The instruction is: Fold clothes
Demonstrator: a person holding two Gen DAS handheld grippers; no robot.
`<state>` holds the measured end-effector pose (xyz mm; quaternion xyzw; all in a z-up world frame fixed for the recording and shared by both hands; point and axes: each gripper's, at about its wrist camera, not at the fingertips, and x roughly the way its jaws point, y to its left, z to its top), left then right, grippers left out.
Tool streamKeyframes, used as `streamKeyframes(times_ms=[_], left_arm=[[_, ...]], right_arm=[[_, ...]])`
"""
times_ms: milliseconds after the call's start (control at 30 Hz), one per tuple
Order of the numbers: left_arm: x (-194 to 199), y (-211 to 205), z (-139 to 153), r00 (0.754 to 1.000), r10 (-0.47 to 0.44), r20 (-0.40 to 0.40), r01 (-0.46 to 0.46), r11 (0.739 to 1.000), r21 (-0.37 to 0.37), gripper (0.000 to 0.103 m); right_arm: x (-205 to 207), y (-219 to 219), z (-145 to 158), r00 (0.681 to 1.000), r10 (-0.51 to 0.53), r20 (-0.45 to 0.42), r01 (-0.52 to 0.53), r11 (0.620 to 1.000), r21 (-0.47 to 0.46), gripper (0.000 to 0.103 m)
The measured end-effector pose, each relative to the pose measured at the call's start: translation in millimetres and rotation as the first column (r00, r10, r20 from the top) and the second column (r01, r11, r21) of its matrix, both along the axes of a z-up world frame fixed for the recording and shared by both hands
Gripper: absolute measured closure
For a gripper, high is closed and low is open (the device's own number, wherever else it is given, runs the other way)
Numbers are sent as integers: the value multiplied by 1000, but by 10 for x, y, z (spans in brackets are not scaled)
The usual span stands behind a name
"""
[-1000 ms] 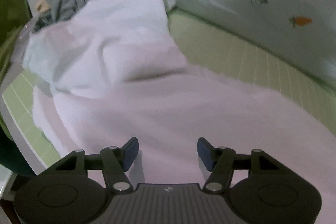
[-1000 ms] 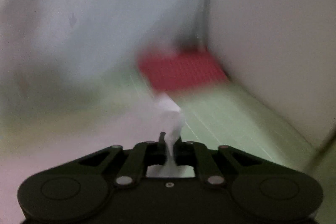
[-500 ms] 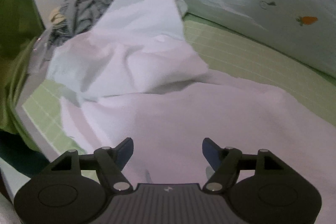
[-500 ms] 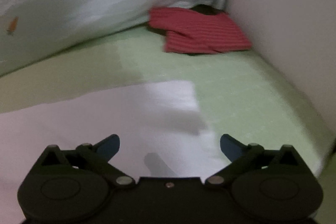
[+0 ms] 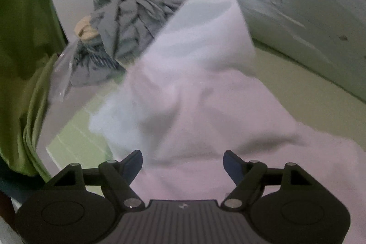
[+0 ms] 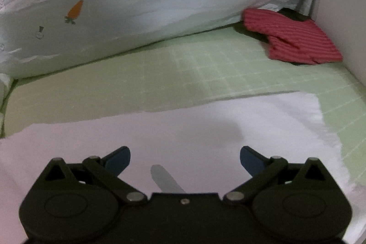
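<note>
A white garment (image 6: pixel 205 129) is spread on the bed (image 6: pixel 228 65), bunched at its left end (image 5: pixel 194 61). Both hand-held grippers, left (image 5: pixel 183 166) and right (image 6: pixel 185 159), are held open, empty. The bunched end should be flattened before folding.

White garment (image 5: pixel 205 106) blurred, edge-cropped

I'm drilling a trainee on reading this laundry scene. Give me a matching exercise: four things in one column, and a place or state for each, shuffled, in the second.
Things:
1. white garment
2. red striped garment
3. grey clothes
4. right tongs

Places or states:
A. folded, in the far corner by the wall
B. open, holding nothing
C. crumpled in a heap
D. spread on the green mat, one end bunched up

Pairs: 1-D, 2-A, 3-C, 4-B
</note>
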<state>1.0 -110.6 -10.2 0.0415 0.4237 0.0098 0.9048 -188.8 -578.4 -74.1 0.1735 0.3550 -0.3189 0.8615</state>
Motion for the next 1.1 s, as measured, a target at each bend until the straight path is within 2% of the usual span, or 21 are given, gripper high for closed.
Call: streamKeyframes(times_ms=[167,300,433,567,667,833,867,933,967,1000,1033,1100], left_arm=[[537,338,57,999,-23,32,24,999,-35,23],[1076,416,64,996,-76,44,79,995,-64,23],[1599,359,198,984,-148,101,160,980,-115,22],[2173,204,292,969,-189,157,209,970,-127,19],[2628,116,299,966,-188,175,217,962,-163,18],[3248,-8,224,976,-145,164,185,948,-259,18],[3301,-30,198,977,-149,150,188,938,-291,22],[3404,-74,147,980,-157,122,191,916,-352,51],[3411,-91,122,982,-162,98,188,905,-381,78],[3370,-127,105,982,-169,84,188,900,-394,95],[3322,-163,92,982,-177,72,191,894,-405,95],[3087,-254,147,971,-218,101,240,885,-399,98]], right_arm=[[383,361,76,1000,16,-12,-16,1000,-17,0],[603,576,132,999,-37,-9,37,999,-22,0],[809,704,174,997,-75,-21,75,997,-27,0],[1028,734,192,994,-103,-29,102,994,-36,0],[1204,674,178,990,-134,-42,133,991,-27,0],[1449,593,188,984,-166,-64,164,986,-34,0],[1488,584,193,983,-169,-67,167,985,-34,0],[1526,585,183,986,-146,-75,144,989,-36,0],[1530,595,176,988,-132,-80,129,991,-39,0],[1512,602,172,989,-124,-82,121,992,-41,0],[1487,608,168,990,-119,-82,115,992,-42,0],[1418,612,161,991,-112,-78,110,993,-37,0]])
